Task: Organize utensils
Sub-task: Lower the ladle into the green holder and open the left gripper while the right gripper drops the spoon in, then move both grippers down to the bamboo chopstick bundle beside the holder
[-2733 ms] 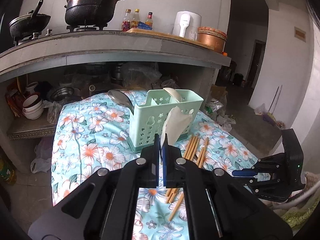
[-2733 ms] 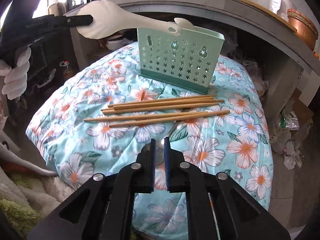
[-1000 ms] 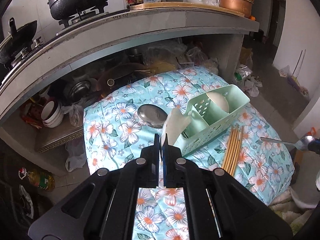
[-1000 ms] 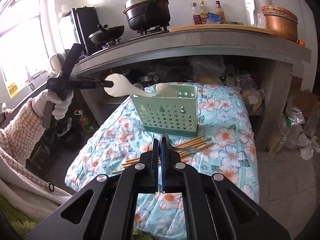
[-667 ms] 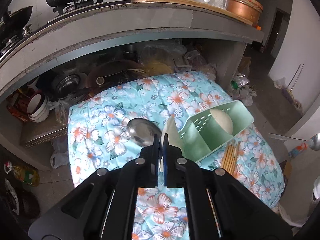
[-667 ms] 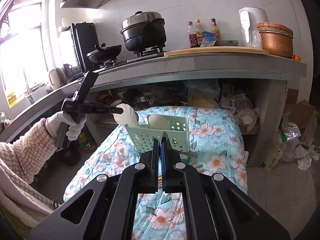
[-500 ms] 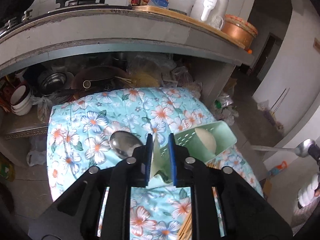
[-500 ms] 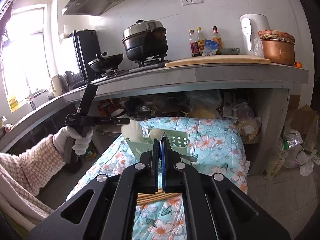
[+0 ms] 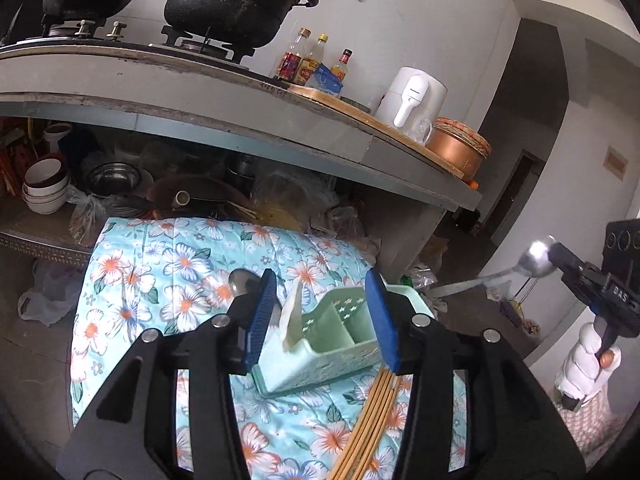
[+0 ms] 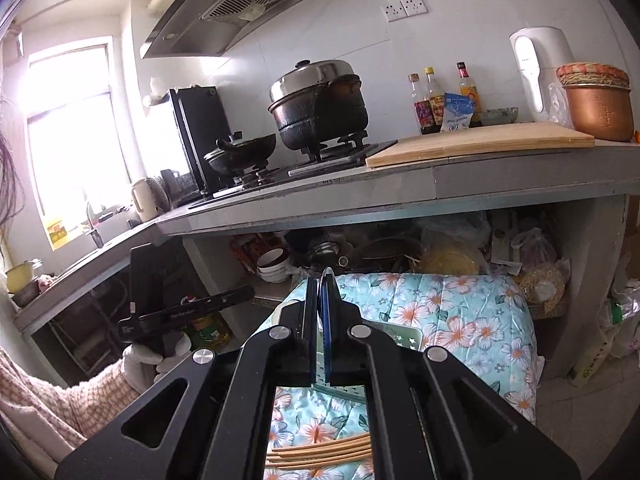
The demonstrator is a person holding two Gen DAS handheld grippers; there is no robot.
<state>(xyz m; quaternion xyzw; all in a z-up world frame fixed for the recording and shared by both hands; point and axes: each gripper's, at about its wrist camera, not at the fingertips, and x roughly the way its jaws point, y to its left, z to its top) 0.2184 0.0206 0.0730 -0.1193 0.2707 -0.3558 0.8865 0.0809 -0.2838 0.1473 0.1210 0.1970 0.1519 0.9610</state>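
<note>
While your left gripper (image 9: 322, 316) spreads off the white rice paddle (image 9: 291, 314), lower centre, your right gripper (image 10: 319, 300) pinches a metal spoon (image 9: 536, 258).
Back the left jaws straight away so the paddle stays in the green caddy (image 9: 320, 344); chopsticks (image 9: 372, 420) wait on the floral cloth (image 9: 132, 280) below the stove counter (image 9: 240, 92).
</note>
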